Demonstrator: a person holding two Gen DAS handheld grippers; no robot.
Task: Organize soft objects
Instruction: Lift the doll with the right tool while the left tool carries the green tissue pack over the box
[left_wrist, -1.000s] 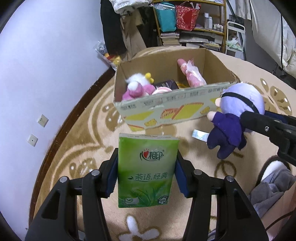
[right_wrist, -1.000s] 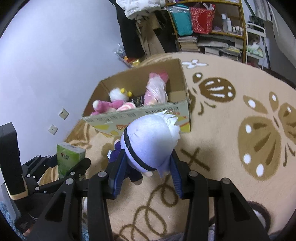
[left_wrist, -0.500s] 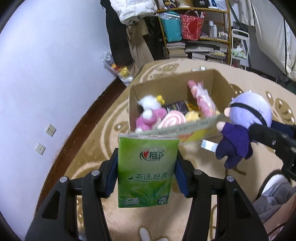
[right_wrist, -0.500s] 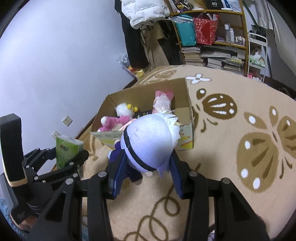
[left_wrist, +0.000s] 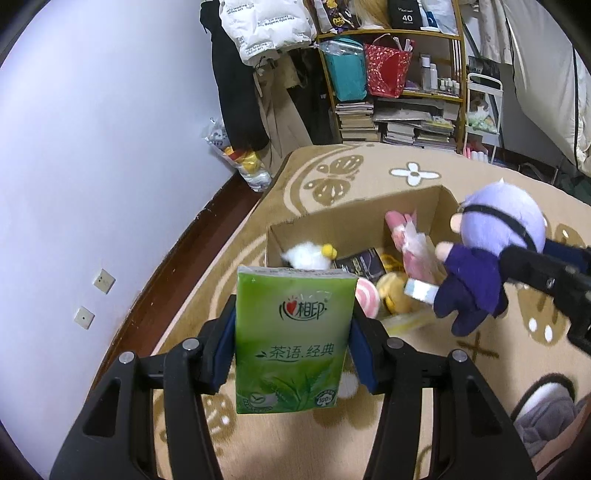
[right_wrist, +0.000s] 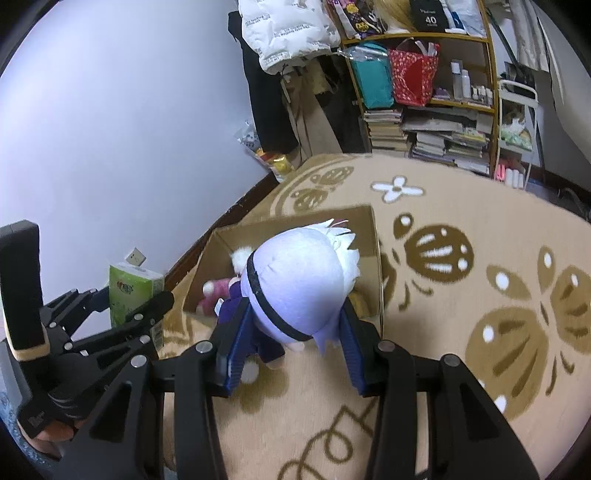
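Note:
My left gripper (left_wrist: 293, 347) is shut on a green tissue pack (left_wrist: 291, 339) and holds it in the air, just short of the open cardboard box (left_wrist: 354, 210). The pack also shows in the right wrist view (right_wrist: 131, 295). My right gripper (right_wrist: 291, 332) is shut on a lilac-haired plush doll (right_wrist: 295, 284) in dark purple clothes, held above the box's near edge (right_wrist: 295, 221). The doll also shows at the right of the left wrist view (left_wrist: 491, 251). Inside the box lie a white and pink plush (left_wrist: 310, 256), a pink wrapped toy (left_wrist: 408, 242) and other small soft items.
The box stands on a beige patterned rug (right_wrist: 461, 258) near a lilac wall (left_wrist: 92, 147). A cluttered shelf with books and bags (left_wrist: 399, 88) stands beyond the rug. Grey fabric (left_wrist: 546, 410) lies at the lower right.
Both grippers have risen and moved forward toward the box, each still holding its object. The box now appears lower in view, with more of its inside showing.

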